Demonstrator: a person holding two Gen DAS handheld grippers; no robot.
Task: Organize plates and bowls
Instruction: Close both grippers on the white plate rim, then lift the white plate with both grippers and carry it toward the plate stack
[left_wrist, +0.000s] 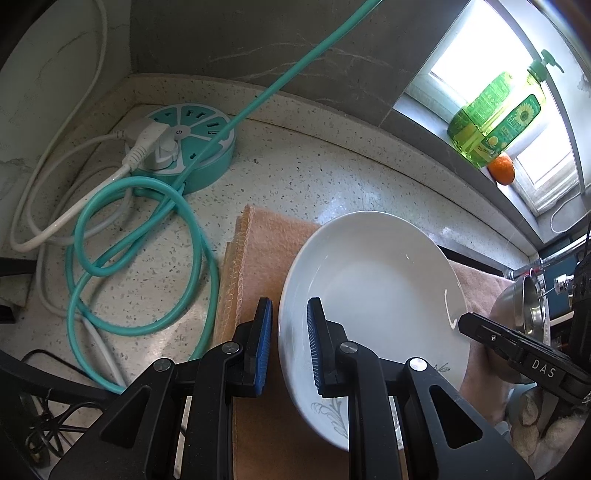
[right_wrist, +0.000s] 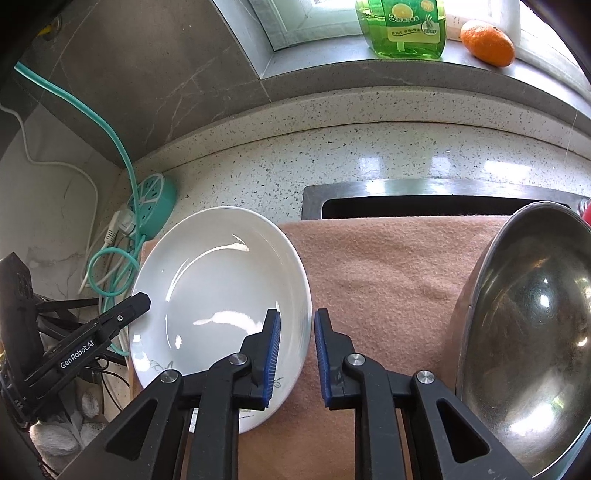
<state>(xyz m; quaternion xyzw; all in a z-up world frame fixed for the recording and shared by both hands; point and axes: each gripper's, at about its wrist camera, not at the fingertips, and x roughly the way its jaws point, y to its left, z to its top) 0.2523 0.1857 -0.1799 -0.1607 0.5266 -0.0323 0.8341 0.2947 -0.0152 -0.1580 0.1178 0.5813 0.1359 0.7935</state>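
The white plate (left_wrist: 373, 306), empty and tilted, is held at both sides. The left tongs (left_wrist: 290, 347) have their blue pads nearly together with the plate's left rim between them, one pad under the rim and one over the inner face. The right tongs (right_wrist: 295, 349) straddle the opposite rim with only a narrow gap between the pads; whether both pads actually press the rim cannot be told. A faint leaf pattern marks the plate's near edge.

Under the plate lies a peach cloth (right_wrist: 388, 266) spread on the speckled desk (left_wrist: 295, 173). Just right of the right tongs stands a steel bowl (right_wrist: 528, 325), tipped on its side and empty, its rim near the plate but apart from it. Beyond the cloth is the sink's steel edge (right_wrist: 369, 188).

To the left of the left tongs sit a round teal power strip (left_wrist: 184, 144) with a white plug (left_wrist: 147, 144) in it and looped teal cable (left_wrist: 140, 236). On the window ledge ahead stand a green soap bottle (right_wrist: 402, 26) and an orange (right_wrist: 487, 42).
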